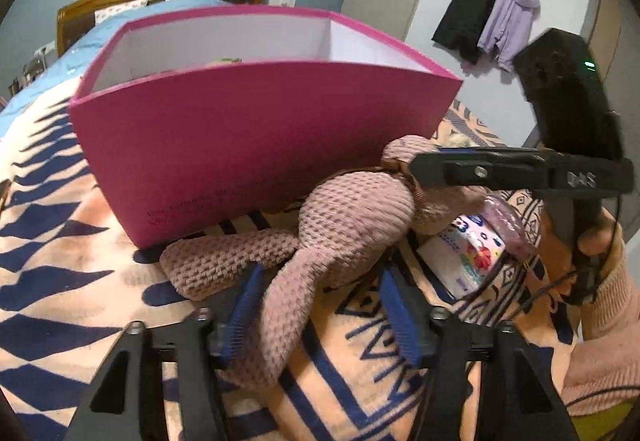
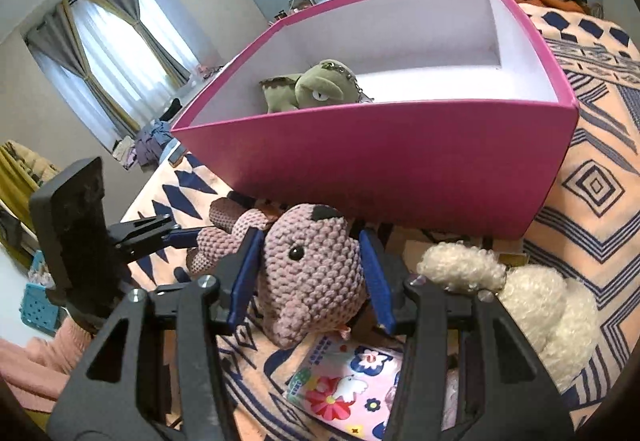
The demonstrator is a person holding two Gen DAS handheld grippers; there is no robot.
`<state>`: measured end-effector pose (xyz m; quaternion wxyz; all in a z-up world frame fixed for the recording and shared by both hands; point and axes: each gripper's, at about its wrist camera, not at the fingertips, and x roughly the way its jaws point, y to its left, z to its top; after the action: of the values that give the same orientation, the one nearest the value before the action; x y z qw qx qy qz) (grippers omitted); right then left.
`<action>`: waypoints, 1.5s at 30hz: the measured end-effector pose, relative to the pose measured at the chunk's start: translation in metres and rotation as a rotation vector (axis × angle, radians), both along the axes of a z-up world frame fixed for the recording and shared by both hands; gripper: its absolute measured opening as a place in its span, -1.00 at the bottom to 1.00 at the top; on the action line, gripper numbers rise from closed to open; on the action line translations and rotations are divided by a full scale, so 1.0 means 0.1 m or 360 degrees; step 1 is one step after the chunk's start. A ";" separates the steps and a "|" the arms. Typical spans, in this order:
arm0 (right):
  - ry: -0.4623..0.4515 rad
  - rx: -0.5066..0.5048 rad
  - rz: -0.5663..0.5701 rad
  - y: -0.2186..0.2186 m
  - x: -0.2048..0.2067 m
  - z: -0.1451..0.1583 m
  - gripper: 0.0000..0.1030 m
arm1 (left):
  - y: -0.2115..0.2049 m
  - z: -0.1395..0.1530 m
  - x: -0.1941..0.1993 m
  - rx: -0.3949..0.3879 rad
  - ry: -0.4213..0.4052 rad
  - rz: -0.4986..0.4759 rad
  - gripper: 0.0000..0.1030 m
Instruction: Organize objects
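I have both claws around the pink crocheted plush animal [image 2: 308, 273], which lies on the patterned orange-and-navy blanket [image 1: 60, 281] of the bed, just in front of the tall magenta cardboard box [image 2: 400, 161]. My right claw [image 2: 312, 277] brackets its head, blue pads wide and close to either side, though I can't tell if they touch. My left claw [image 1: 320, 305] stands wide over one of its floppy limbs, not yet pinching.

To do this well, I'd close the right claw on the head, where the stuffing is firmest, and let the left support the trailing limbs so nothing drags. The knit is soft and will squash, so I'd squeeze fully before lifting. The lift must clear the box's high front wall, then drop beside the green plush turtle with a keychain [image 2: 308, 85] already inside.

Underneath the head lies a flowery pink packet [image 2: 344, 389], which could snag and come up with it. A fluffy cream plush toy [image 2: 520, 297] sits just beside my right claw; I'd avoid brushing it.
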<state>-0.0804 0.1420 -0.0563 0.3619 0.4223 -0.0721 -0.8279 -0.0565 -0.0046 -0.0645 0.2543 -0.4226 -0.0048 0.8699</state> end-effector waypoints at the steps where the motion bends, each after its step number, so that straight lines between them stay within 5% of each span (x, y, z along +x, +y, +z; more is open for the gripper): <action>1: 0.0013 0.0028 -0.0009 -0.01 0.03 0.00 0.08 | 0.00 -0.03 -0.03 0.0007 -0.0031 -0.0001 -0.09; 6: 0.0085 0.0122 -0.0002 -0.07 0.18 -0.01 0.29 | 0.02 -0.03 0.03 0.0021 -0.0028 -0.0033 -0.27; 8: 0.0110 0.0169 -0.0007 -0.10 0.20 -0.05 0.27 | 0.01 -0.03 0.04 0.0036 -0.0044 -0.0031 -0.30; 10: 0.0132 0.0211 -0.0005 -0.13 0.24 -0.07 0.04 | -0.01 -0.01 0.06 0.0062 -0.0041 -0.0038 -0.34; 13: 0.0150 0.0192 -0.0003 -0.11 0.28 -0.04 0.04 | -0.03 0.06 0.12 0.0083 -0.0016 -0.0032 -0.34; 27: 0.0490 0.0034 0.0066 -0.04 0.45 0.90 0.03 | -0.07 1.09 0.29 0.0075 0.0339 0.0014 -0.34; 36: 0.0590 -0.0040 0.0081 -0.24 -0.10 1.28 0.03 | -0.19 1.45 -0.26 0.0039 0.0406 0.0120 -0.34; 45: 0.0529 -0.0026 0.0084 -0.49 -0.79 1.27 0.03 | -0.32 1.37 -0.87 0.0016 0.0321 0.0238 -0.31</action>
<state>-0.1590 0.0934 0.0704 0.3940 0.2782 -0.0069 -0.8759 -0.1437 -0.0362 0.0727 0.1899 -0.3301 -0.0152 0.9245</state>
